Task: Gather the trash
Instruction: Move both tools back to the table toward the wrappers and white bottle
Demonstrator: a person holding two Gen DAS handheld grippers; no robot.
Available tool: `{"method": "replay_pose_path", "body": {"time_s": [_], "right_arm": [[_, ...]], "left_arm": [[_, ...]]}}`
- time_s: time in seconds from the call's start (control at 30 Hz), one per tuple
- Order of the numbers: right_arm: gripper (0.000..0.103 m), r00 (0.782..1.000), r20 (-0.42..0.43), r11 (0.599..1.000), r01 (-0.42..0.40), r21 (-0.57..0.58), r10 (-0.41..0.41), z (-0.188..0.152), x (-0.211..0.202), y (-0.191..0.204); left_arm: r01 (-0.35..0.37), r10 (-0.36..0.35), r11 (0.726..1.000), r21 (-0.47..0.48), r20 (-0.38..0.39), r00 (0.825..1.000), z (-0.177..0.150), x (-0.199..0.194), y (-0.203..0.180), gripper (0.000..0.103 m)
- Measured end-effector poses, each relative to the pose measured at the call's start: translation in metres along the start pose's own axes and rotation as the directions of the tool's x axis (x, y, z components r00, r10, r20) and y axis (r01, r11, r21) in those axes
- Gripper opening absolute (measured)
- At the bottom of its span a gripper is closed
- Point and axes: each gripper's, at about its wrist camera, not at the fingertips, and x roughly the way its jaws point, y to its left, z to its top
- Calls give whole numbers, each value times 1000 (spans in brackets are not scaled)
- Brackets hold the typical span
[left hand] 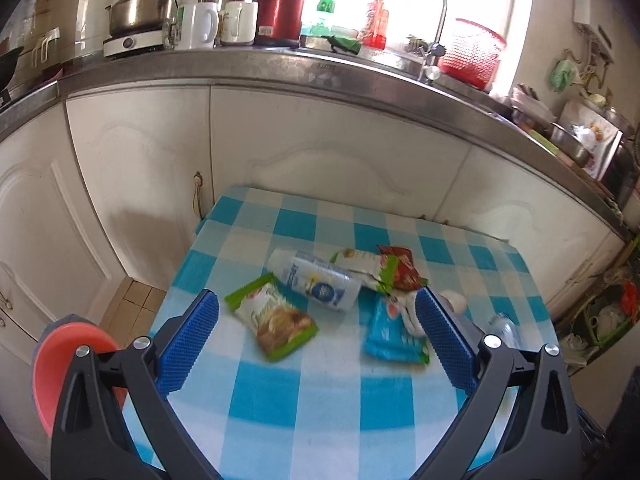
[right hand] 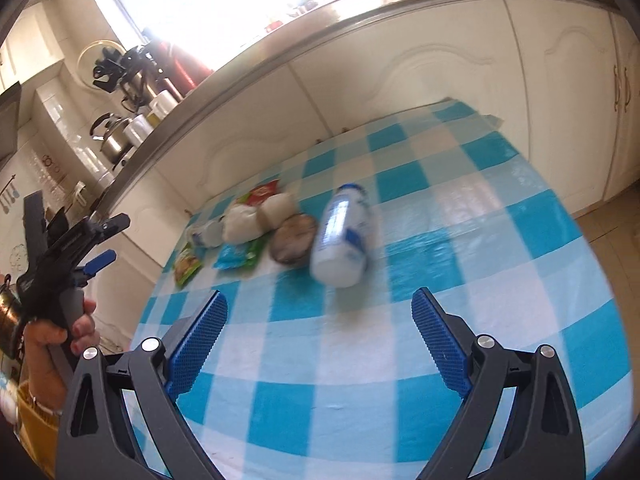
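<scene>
Trash is seen scattered on a blue-and-white checked tablecloth [left hand: 304, 392]: a white bottle [left hand: 314, 280] with blue print lying on its side, long axis running from far left to near right, beside a green snack packet [left hand: 272, 322], a blue wrapper [left hand: 394, 334] and a red-green wrapper [left hand: 398, 268]. In the right wrist view a second white bottle [right hand: 344, 236], blurred, is seen with its cap end pointed away. The left gripper [left hand: 316, 322] and right gripper [right hand: 320, 316] are both held spread wide above the cloth, nothing gripped.

Glossy checked tablecloth [right hand: 460, 208], shiny plastic wrappers [left hand: 276, 322]
</scene>
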Motion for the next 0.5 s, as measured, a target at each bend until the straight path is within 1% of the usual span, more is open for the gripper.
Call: {"method": "replay_pose_path", "body": {"time_s": [0.07,0.1,0.13,0.2,0.37,0.47,0.5], "right_arm": [[93,1000,3,1000,23,-5,-23,6,1,-9],[93,1000,3,1000,29,-8,-29,10,1,-16],[93,999,2,999,40,-11,-40,14,2,-20],[93,999,2,999,53,-12,-53,23,6,-27],[93,998,-3,998,55,-20,-55,42,21,-36],[93,999,-2,999,47,-27,-47,50,30,-35],[93,999,-2,998,46,-29,-46,51,32,-34]], "left_arm": [[-19,17,999,-43,-39,999,8,26,4,99],[-13,9,998,-61,-61,998,11,38,5,99],[-9,4,997,-72,-72,997,14,46,6,99],[-25,18,996,-86,-83,996,18,59,5,99],[-40,36,999,-33,-97,995,34,92,-21,99],[-15,15,1000,0,-125,992,43,113,-42,99],[-20,21,1000,10,-128,992,45,118,-47,99]]}}
